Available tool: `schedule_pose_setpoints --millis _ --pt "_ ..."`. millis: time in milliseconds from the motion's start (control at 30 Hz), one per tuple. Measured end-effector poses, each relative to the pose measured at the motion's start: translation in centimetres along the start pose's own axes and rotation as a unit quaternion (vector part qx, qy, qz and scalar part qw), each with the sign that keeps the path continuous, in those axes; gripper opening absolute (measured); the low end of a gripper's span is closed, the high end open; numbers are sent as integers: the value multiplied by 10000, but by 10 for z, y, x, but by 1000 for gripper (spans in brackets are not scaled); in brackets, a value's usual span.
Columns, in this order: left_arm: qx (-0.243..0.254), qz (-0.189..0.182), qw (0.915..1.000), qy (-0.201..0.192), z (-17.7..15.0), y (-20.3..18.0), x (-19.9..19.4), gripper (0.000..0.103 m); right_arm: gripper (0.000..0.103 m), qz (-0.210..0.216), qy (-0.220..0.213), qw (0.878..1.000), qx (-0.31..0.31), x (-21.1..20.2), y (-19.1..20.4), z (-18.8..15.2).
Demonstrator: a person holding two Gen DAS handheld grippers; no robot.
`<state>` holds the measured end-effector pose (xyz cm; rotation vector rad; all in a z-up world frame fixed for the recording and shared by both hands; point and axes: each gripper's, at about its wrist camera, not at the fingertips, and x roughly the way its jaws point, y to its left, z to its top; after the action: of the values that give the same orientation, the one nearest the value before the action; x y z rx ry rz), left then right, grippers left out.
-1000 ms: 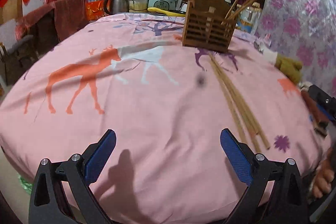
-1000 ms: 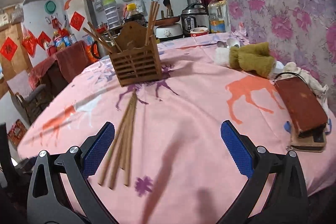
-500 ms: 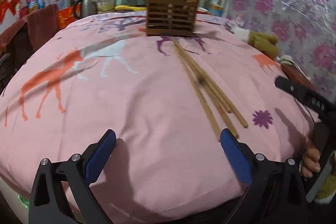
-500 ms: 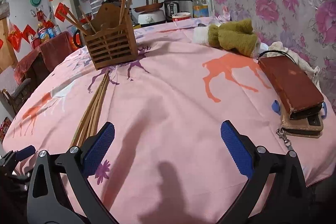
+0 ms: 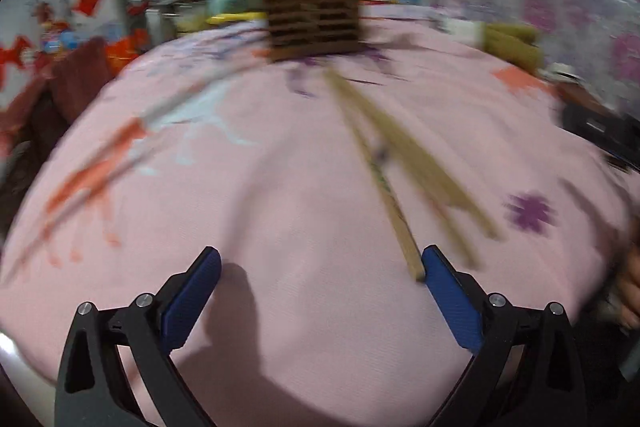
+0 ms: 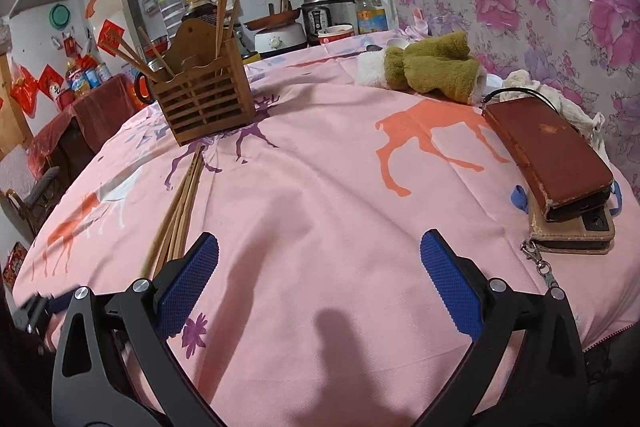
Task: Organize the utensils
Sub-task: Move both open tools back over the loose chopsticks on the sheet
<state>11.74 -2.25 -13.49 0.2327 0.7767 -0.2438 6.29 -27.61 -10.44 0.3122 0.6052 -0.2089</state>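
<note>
Now the left gripper [image 5: 320, 267] hangs low over the pink tablecloth [image 5: 280, 187] with its jaws spread wide and nothing between them, the near end of the loose chopsticks [image 5: 396, 211] just beside its right pad. The right gripper [image 6: 318, 259] is likewise spread and empty; the chopsticks [image 6: 180, 215] lie in a bundle running from its left finger toward the wooden holder [image 6: 204, 99], where more stand upright

We see the left wrist view smeared by motion blur; the right is sharp, with soft shadows on the pink tablecloth [image 6: 320, 187] and fisheye-bent edges.
</note>
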Motion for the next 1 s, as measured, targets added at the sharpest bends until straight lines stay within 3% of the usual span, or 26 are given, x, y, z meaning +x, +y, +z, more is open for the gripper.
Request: schedule_pose_setpoints --millis 67,100,200,267,433,600,867,900,1000 --pt "-413 660 9970 17 3 28 7 99 97 53 -20 10000 -4 -1 1 0" --pt "-740 785 9942 54 2 48 10 99 97 94 -17 10000 -20 -1 2 0" --pt "-1571 358 9869 39 -5 92 12 97 97 340 17 9992 -227 -3 12 -3" --pt "-1824 404 9823 -109 -8 100 7 97 97 518 56 9975 -482 -4 22 -7" --pt "-1051 1146 9872 -365 -9 64 6 98 97 781 280 9866 -1403 -4 55 -23" --pt "-1217 933 9877 -315 -8 73 8 98 97 677 468 9790 -1868 1 70 -34" --pt "-1148 1022 9875 -358 -11 71 7 98 97 487 837 9691 -2268 17 82 -44" --pt "-1143 1029 9874 -361 -11 71 7 98 97 413 798 9689 -2307 18 82 -43" --pt "-1155 1016 9875 -357 -11 72 8 98 97 -1014 361 9751 -1937 29 58 -28"
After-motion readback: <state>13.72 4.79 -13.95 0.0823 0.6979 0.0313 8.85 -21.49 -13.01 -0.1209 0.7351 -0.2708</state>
